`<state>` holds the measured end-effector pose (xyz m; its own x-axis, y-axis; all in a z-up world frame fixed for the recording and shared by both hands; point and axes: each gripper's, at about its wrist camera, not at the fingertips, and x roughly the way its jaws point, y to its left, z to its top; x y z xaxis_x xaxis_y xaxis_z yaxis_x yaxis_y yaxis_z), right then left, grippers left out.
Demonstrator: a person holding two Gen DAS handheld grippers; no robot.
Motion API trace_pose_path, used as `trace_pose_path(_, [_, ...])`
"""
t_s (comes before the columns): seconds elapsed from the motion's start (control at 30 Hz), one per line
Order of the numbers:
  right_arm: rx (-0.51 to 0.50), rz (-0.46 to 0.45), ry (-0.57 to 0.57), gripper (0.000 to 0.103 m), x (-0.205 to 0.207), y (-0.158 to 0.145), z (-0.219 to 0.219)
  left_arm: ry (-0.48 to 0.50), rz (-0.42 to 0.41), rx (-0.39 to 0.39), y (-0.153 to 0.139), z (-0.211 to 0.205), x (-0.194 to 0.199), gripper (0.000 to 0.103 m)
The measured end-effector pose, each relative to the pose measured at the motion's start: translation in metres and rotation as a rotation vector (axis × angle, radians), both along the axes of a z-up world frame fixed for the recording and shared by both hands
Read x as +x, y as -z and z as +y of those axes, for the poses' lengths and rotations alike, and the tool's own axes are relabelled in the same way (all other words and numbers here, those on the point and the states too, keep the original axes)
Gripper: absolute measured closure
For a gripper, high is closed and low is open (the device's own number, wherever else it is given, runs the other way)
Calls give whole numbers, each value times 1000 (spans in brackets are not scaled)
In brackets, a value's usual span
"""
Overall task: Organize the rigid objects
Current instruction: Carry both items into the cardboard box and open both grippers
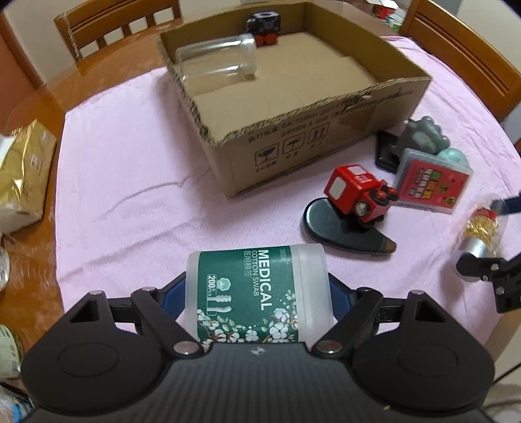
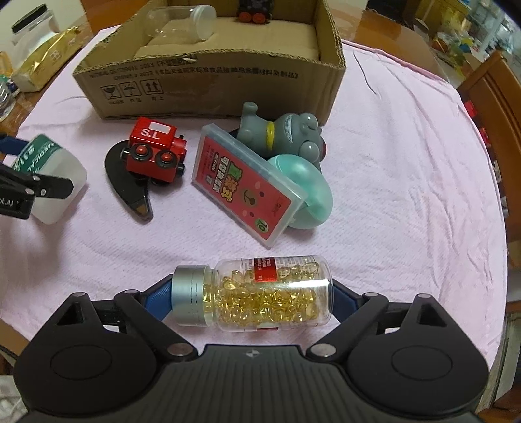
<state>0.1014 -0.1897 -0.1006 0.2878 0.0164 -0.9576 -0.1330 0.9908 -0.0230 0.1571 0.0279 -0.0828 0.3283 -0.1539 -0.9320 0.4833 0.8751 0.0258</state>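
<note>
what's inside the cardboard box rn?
Cardboard box holds a clear jar on its side and a black toy train. The near wall hides part of the floor.

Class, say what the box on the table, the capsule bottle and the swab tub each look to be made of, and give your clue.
Box: corrugated cardboard, matt brown; fluted torn rim.
Capsule bottle: clear glossy plastic or glass, see-through; silver cap, perhaps metal.
Swab tub: frosted translucent plastic, probably; green label.

Pink cloth [image 1: 136, 182] over wooden table [image 1: 97, 65]; wooden chairs [image 1: 114, 22] behind; gold packet [image 1: 22, 162] at left edge.
</note>
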Motion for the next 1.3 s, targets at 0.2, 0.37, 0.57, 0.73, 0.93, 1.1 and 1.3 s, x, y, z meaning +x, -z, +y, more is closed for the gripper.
trace_pose_path(0.2, [34,-15,-70,7,-1,-24,-2,83,-41,-12,-35,-8,-1,20])
trace_pose_path(0.37, [78,-49,-135,7,7,-52,-5,109,-107,-57,-69,-15,11,20])
trace_pose_path(0.57, [85,-131,-192,7,30,-85,-7,96,-197,-99,-89,-32,44,20])
trace_pose_path(0.73, [69,-207,-205,7,53,-105,-12,19,-212,-117,-73,-45,82,20])
trace_pose_path(0.93, [67,-255,-207,7,81,-114,-16,-59,-217,-116,-49,-53,103,20])
trace_pose_path(1.1, [63,-259,-221,7,103,-111,-18,-150,-236,-132,-39,-52,113,16])
trace_pose_path(1.3, [69,-258,-219,7,133,-107,-21,-201,-311,-132,-65,-40,105,5])
